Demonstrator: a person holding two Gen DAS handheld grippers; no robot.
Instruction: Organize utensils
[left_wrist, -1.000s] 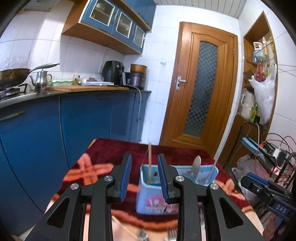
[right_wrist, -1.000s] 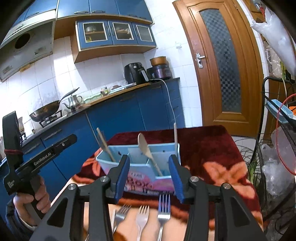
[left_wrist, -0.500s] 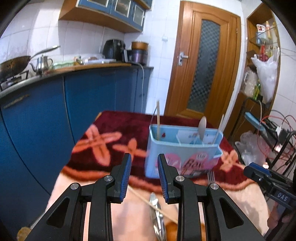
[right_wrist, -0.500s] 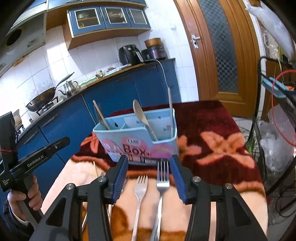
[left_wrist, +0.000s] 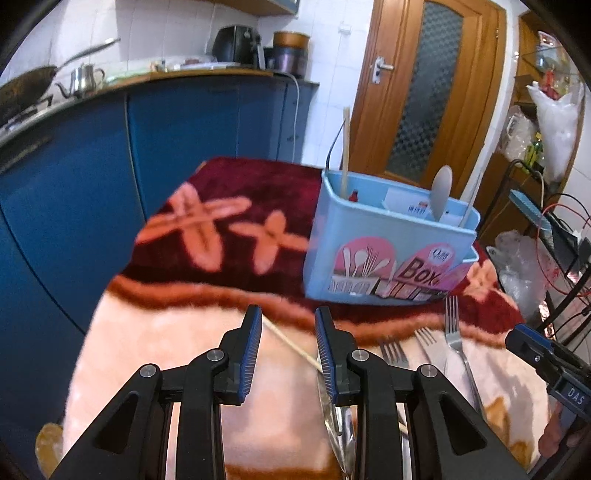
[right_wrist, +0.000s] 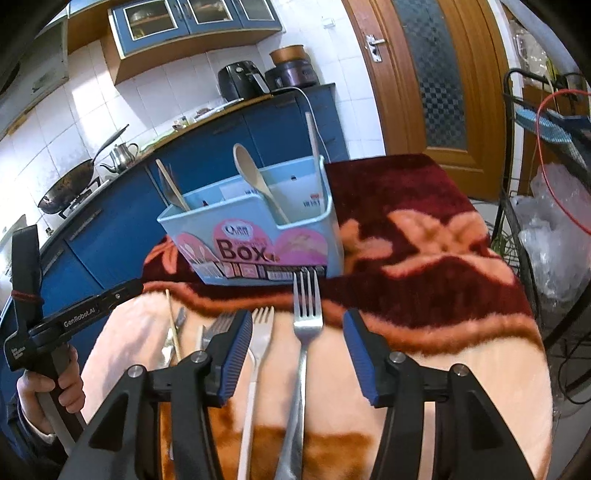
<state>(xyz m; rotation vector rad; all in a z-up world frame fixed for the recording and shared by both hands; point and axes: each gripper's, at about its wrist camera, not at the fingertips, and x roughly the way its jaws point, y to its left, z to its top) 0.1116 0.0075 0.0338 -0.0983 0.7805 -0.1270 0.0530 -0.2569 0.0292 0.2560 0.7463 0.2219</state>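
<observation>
My right gripper (right_wrist: 297, 356) gapes wide, empty, astride a steel fork (right_wrist: 302, 354); the left gripper (left_wrist: 287, 349) is half-open, empty; the utensil box (right_wrist: 258, 236) sits at twelve o'clock.

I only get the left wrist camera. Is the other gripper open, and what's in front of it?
Observer: Yes, the right gripper is open. A silver metal fork lies on the blanket in line between its blue pads, not gripped.
Operator: The spoon in the box looks grey to me. What is it made of?
Observer: From the right wrist view it is a pale wooden spoon, leaning bowl-up in the light blue plastic box.
Operator: Who's holding my gripper?
Observer: A person's left hand is wrapped around the black handle of the left gripper, at the left edge of the right wrist view.
</observation>
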